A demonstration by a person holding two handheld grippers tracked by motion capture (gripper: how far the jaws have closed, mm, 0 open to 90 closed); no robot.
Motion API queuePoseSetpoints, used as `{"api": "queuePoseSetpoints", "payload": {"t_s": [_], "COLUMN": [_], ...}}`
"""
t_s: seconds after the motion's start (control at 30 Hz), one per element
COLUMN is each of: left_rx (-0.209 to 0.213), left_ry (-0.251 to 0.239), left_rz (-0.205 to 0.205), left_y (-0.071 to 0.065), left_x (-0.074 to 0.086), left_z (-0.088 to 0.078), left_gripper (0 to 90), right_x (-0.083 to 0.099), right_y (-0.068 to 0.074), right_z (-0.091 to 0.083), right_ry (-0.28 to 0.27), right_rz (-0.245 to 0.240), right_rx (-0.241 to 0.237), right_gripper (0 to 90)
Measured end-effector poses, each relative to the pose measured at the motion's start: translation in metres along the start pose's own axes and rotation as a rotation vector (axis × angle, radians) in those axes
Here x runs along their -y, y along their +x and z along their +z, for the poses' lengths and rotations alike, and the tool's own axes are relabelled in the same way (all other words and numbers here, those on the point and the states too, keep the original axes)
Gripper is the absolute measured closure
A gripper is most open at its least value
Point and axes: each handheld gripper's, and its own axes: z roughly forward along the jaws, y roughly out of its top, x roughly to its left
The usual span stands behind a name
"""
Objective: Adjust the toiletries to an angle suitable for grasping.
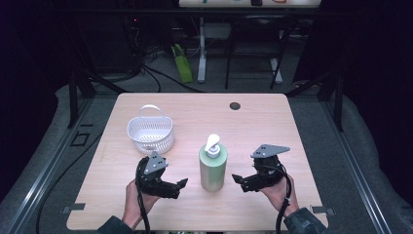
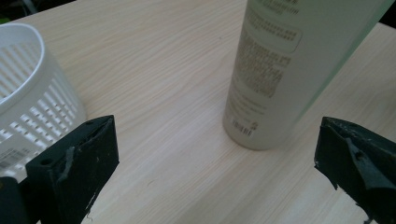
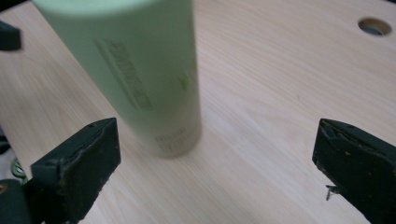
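Note:
A pale green pump bottle (image 1: 213, 168) with a white pump head stands upright on the wooden table (image 1: 204, 117), near its front middle. My left gripper (image 1: 181, 184) is just left of the bottle, open, with nothing between its jaws; in the left gripper view the bottle (image 2: 275, 70) rises ahead and to the right. To the bottle's right, my right gripper (image 1: 236, 180) is open too and points at it; the bottle (image 3: 140, 79) stands ahead and left in the right gripper view. A white perforated basket (image 1: 150, 130) with a handle sits behind the left gripper, and the basket (image 2: 32, 93) is empty.
A round cable hole (image 1: 235, 106) is in the table near its far edge, also seen as the hole (image 3: 375, 26) in the right gripper view. Table legs, cables and a green object (image 1: 182, 63) stand on the floor beyond the table.

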Motion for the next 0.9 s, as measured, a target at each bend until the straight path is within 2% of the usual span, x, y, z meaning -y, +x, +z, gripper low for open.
{"api": "queuePoseSetpoints", "payload": {"t_s": [0.23, 0.43, 0.53, 0.8, 0.9], "left_rx": [0.044, 0.065, 0.074, 0.087, 0.08], "left_ry": [-0.034, -0.079, -0.114, -0.159, -0.174], "left_rz": [-0.006, 0.011, 0.011, 0.013, 0.021], "left_y": [-0.012, -0.025, -0.03, -0.043, -0.046], "left_x": [-0.014, -0.026, -0.034, -0.047, -0.05], "left_z": [0.011, 0.02, 0.025, 0.041, 0.045], "left_gripper": [0.0, 0.0, 0.0, 0.0, 0.0], "right_x": [0.031, 0.06, 0.061, 0.058, 0.058], "right_y": [-0.025, -0.056, -0.063, -0.066, -0.069], "right_z": [-0.006, -0.005, -0.005, -0.009, -0.012], "right_ry": [0.087, 0.167, 0.162, 0.156, 0.144], "right_rz": [0.036, 0.115, 0.139, 0.124, 0.14], "right_rx": [0.071, 0.119, 0.124, 0.144, 0.147], "right_gripper": [2.1, 2.6, 3.0, 3.9, 4.1]}}
